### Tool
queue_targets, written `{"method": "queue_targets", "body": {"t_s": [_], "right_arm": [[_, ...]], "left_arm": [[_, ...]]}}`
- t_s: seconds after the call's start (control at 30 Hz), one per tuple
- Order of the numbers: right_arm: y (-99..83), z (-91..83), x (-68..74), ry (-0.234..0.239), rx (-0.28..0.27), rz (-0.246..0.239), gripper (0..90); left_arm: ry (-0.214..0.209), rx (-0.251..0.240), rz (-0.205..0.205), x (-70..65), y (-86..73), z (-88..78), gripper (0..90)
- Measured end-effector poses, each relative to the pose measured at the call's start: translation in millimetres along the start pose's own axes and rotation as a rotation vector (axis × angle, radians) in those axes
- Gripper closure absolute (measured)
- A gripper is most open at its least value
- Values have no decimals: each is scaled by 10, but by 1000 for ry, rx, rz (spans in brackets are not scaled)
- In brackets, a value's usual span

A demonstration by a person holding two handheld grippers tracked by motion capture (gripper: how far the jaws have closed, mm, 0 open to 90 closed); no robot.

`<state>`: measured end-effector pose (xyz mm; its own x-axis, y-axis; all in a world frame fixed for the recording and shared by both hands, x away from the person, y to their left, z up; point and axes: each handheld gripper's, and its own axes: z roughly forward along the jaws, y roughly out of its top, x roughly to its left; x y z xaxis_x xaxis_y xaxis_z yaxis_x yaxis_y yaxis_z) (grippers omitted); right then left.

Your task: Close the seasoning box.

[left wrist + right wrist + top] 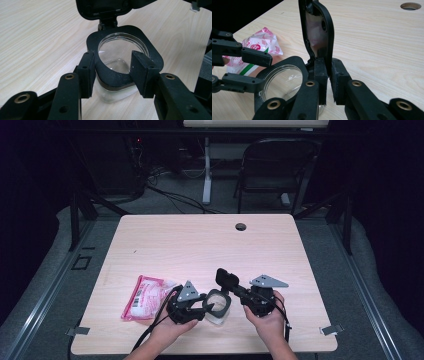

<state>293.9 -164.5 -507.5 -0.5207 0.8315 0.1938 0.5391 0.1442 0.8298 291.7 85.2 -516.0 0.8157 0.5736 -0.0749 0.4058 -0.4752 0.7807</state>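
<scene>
We find the right hand-held gripper [328, 82] pinching the jar [117, 82] lid [319, 32]; the left hand-held gripper [112, 72] spread around it, so the jar may tip.

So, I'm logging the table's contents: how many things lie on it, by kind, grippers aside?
Clear container with black hinged lid: 1
Pink and white plastic packet: 1
Total: 2

One clear jar [218, 306] with one black hinged lid [226, 278] sits on the worktop [200, 245]. One pink packet [144, 297] lies at its nine o'clock. Two claws work there.
</scene>
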Motion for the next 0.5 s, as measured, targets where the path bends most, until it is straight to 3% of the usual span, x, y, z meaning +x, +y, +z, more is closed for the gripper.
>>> {"method": "queue_targets", "body": {"t_s": [0.23,0.5], "right_arm": [[12,57,6,15,-13,7,835],[1,109,46,17,-2,-43,769]], "left_arm": [[-3,-3,-7,4,-17,-26,550],[-16,-34,3,20,-31,-112,549]]}}
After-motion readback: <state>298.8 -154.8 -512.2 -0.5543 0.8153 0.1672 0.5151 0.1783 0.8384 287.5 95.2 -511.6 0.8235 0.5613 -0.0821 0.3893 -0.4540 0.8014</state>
